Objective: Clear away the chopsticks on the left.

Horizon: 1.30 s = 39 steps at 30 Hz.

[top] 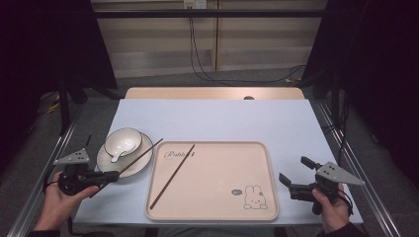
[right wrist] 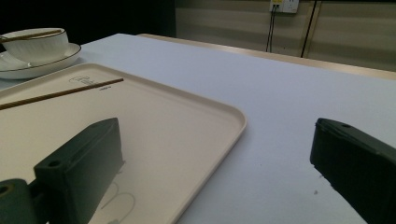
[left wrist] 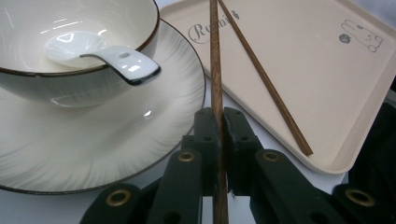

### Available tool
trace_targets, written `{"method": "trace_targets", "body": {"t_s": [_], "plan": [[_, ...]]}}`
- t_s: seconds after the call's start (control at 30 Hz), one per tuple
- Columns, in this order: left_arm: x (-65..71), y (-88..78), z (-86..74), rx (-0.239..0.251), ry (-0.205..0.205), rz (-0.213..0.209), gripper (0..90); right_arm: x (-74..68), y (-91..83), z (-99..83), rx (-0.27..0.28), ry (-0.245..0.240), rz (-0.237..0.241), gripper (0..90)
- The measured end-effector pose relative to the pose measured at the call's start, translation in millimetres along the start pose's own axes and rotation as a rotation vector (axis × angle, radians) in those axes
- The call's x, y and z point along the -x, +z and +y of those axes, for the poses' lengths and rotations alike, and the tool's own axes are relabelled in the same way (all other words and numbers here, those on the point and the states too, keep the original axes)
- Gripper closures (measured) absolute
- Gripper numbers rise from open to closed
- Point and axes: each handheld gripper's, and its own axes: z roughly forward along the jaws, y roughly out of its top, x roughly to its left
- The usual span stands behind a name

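While the left gripper (left wrist: pixel 218 135) pinches 1 wooden chopstick (top: pixel 141 157) between its closed jaws, the stick runs forward from the tips, past the rim of the plate (top: pixel 141 163) on which a bowl (top: pixel 123 140) with a white spoon (left wrist: pixel 105 53) sits, toward the near corner of the beige tray (top: pixel 247 148). A 2nd chopstick (top: pixel 172 176) already lies on the tray, just ahead and to the outer side of those jaws. The step in hand looks to be laying the held stick beside its mate; doing it well likely means keeping the grip firm, swinging the far end over the tray lip, and lowering it parallel before opening. The right gripper (top: pixel 295 173) hovers off the tray's far edge, jaws spread wide, holding nothing.
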Motion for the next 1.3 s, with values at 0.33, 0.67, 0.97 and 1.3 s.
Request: {"method": "trace_targets", "body": {"t_s": [0.33,0.67,0.97,1.3], "plan": [[27.9,4.8,5.6,0.026,0.016,0.002,84.8,-0.1,0.0,0.1,0.002,0.0,-0.001,2.0],[47.8,16.0,13.4,0.051,-0.008,0.0,84.8,-0.7,-0.2,0.1,0.003,0.004,0.004,2.0],[61.2,29.2,22.4,0.058,-0.04,0.001,84.8,-1.2,-0.7,0.1,0.008,-0.007,0.009,0.3],[86.5,40.8,39.6,0.074,-0.049,-0.02,84.8,-1.2,-0.5,0.0,0.012,-0.007,0.008,0.3]]}}
